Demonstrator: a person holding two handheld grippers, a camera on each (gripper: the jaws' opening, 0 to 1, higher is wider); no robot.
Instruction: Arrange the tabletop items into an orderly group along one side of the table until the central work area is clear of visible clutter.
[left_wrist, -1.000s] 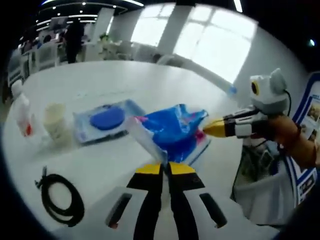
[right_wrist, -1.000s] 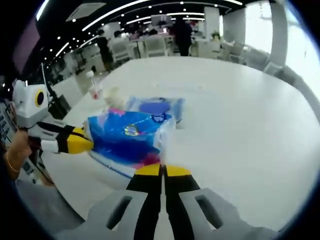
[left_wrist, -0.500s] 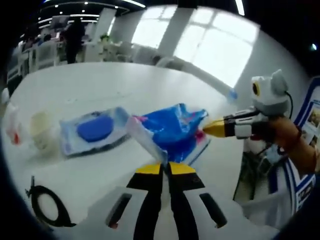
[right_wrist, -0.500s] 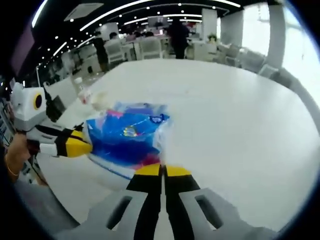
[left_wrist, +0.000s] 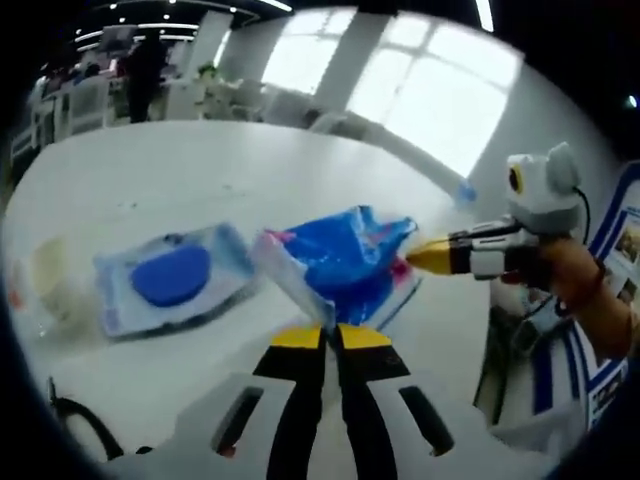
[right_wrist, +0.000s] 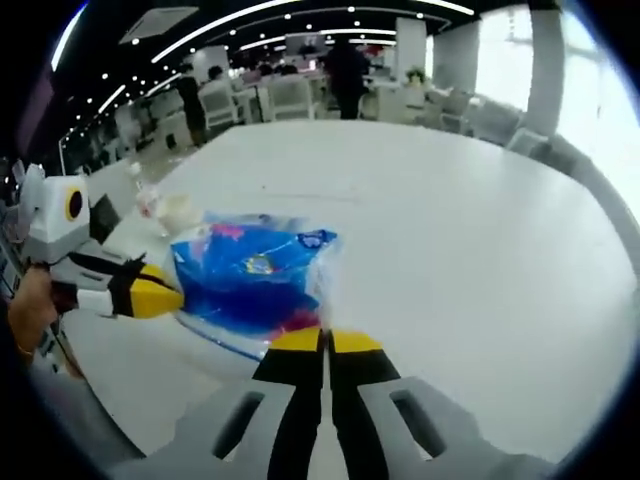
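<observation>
Left claw (left_wrist: 331, 335) clenched, yellow tips pinched on the near edge of the blue plastic pack (left_wrist: 345, 262); right claw (right_wrist: 324, 340) likewise clamped, jaws pressed together on the pack's opposite edge (right_wrist: 255, 278). Two-point hold looks deliberate: the pack is soft film and would likely sag or fold from a single pinch, so gripping both ends keeps it stretched and clear of the tabletop (left_wrist: 200, 170) for carrying to one side. In the left gripper view the right claw comes in from the right, yellow nose touching the pack's far corner; in the right gripper view the left claw enters from the left the same way. Pack: glossy crinkled wrap, blue with pink and white print, puffy, edges flared into thin clear seams. Outward to the left, a flat clear-wrapped packet (left_wrist: 172, 282) with a blue oval lid lies on the tabletop, near the pack but apart. Further left, a pale cup (left_wrist: 50, 285), blurred. Near left edge, a black cable loop (left_wrist: 75, 425). Tabletop smooth, matte white, broad, its far middle bare.
</observation>
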